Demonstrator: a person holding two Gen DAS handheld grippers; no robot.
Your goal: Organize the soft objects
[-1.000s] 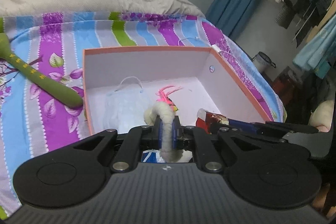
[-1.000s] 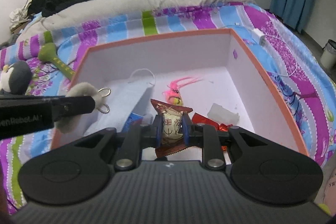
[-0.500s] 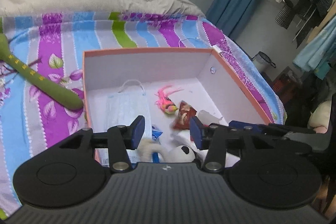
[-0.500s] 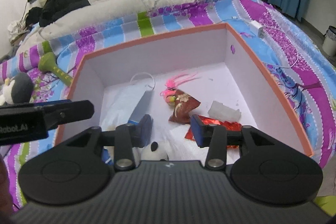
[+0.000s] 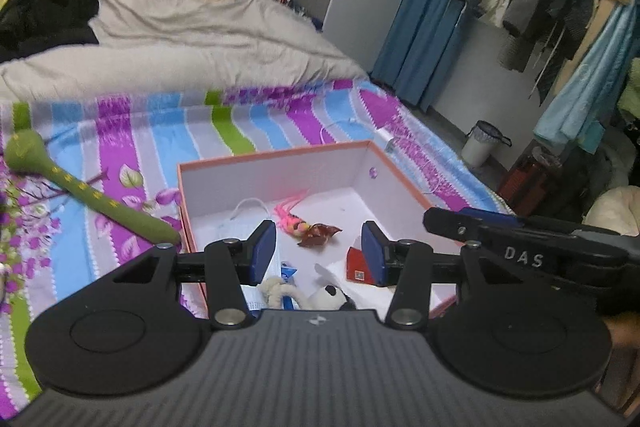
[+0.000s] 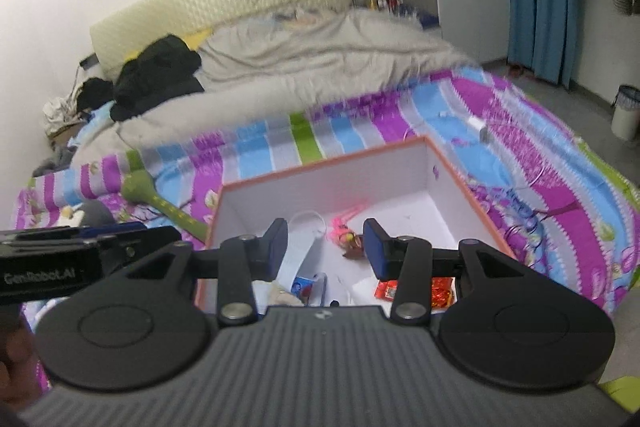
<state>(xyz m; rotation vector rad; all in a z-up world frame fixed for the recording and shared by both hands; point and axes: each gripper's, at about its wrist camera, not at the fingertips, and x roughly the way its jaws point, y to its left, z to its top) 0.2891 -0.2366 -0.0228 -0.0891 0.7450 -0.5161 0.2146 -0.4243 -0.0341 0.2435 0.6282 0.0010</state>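
Note:
An orange-rimmed white box (image 5: 280, 153) (image 6: 320, 165) lies on the striped bedspread. Inside are a panda plush (image 5: 332, 297), a cream plush toy (image 5: 274, 289), a face mask (image 6: 298, 255), a pink feathered toy (image 5: 290, 219) (image 6: 342, 231), a brown pouch (image 5: 320, 231) (image 6: 354, 249) and a red packet (image 5: 358, 265) (image 6: 440, 287). My left gripper (image 5: 318, 253) is open and empty above the box's near edge. My right gripper (image 6: 326, 247) is open and empty above the box too. A green plush stick (image 5: 92, 199) (image 6: 160, 201) lies left of the box.
A grey duvet (image 5: 192, 39) and black clothes (image 6: 156, 75) cover the far bed. A penguin plush (image 6: 86, 215) lies at the left. A white charger and cable (image 6: 478, 125) lie on the bedspread to the right. A bin (image 5: 482, 143) and hanging clothes stand further right.
Both grippers opened and dropped their loads into the box: the left let go the cream and panda plush, the right the brown pouch. Both have since pulled up and back.

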